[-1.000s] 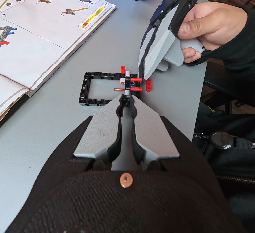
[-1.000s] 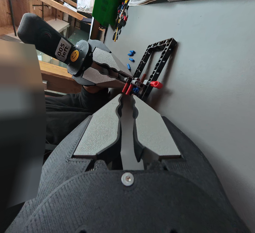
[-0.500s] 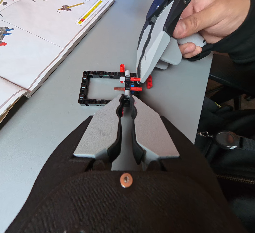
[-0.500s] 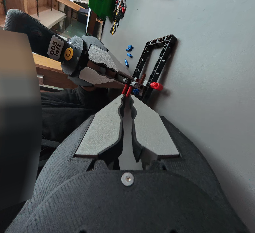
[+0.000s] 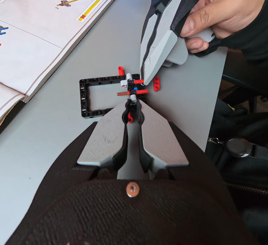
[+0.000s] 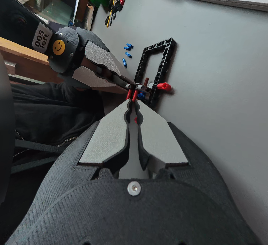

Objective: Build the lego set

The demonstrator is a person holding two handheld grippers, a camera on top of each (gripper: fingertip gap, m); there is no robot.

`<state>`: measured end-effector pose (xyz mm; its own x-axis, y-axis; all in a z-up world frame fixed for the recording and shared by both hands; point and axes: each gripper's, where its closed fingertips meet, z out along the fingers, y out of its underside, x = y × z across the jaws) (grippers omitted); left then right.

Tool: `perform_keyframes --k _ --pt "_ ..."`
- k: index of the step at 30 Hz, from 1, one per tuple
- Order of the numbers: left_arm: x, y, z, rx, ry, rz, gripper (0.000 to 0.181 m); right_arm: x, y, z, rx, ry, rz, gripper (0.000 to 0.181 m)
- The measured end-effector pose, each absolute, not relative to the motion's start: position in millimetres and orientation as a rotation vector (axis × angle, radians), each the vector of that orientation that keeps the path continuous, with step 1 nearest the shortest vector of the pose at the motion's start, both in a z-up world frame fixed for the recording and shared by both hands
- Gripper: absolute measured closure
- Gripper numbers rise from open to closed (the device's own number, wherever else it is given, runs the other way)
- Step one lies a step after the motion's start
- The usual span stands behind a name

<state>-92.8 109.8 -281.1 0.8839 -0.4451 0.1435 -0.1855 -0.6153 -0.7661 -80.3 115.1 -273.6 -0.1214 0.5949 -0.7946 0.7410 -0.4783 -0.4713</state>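
A black rectangular frame [image 5: 87,96] lies on the grey table. A small assembly of grey connectors [image 5: 132,97], two red axles [image 5: 140,81] and a brown axle [image 5: 121,94] sits across its right end. My left gripper [image 5: 132,102] is shut on the near grey connector. My right gripper [image 5: 142,83] comes down from the upper right, shut on the tip of the upper red axle. In the right wrist view, my right gripper [image 6: 134,101] meets the red axles [image 6: 135,94], with the left gripper [image 6: 130,84] coming in from the left.
A loose red three-hole beam [image 5: 156,84] lies right of the frame, a red pin [image 5: 120,70] behind it. Several blue pins [image 6: 127,46] lie beside the frame [image 6: 161,64]. The open booklet [image 5: 43,20] is at the back left. The table edge [image 5: 214,93] is close on the right. Less than 4 cm separates the two grippers' tips.
My right gripper has come down towards the assembly and its fingers have narrowed onto the upper red axle. My left gripper has kept its hold without moving.
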Motion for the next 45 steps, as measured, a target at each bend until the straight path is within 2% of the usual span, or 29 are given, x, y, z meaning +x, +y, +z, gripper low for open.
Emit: perform_keyframes --k 14,32,34,35,38,42,45 --pt "-93.3 110.1 -281.9 -2.239 0.454 -0.386 0.175 -80.3 116.5 -275.8 2.030 1.710 -1.582 0.181" --pt "-97.5 113.2 -281.1 -2.238 0.415 -0.390 0.175 -85.3 120.9 -272.7 2.046 1.658 -1.652 0.181" --pt "-97.9 113.7 -281.5 -2.242 0.408 -0.397 0.175 -80.0 118.1 -270.6 2.066 1.783 -1.625 0.171" --pt "-98.6 114.0 -281.3 -2.242 0.402 -0.397 0.175 -76.2 118.0 -270.8 2.102 1.870 -1.586 0.174" --pt "-99.0 114.3 -281.4 -2.241 0.402 -0.386 0.175 -66.9 112.4 -269.3 2.216 2.152 -1.474 0.166" --pt "-97.9 114.6 -281.6 -2.240 0.415 -0.368 0.175 -72.2 101.9 -259.6 2.331 2.364 -1.458 0.173" --pt "-97.4 114.3 -281.5 -2.238 0.422 -0.361 0.175 -80.3 100.5 -264.4 2.366 2.327 -1.459 0.177"
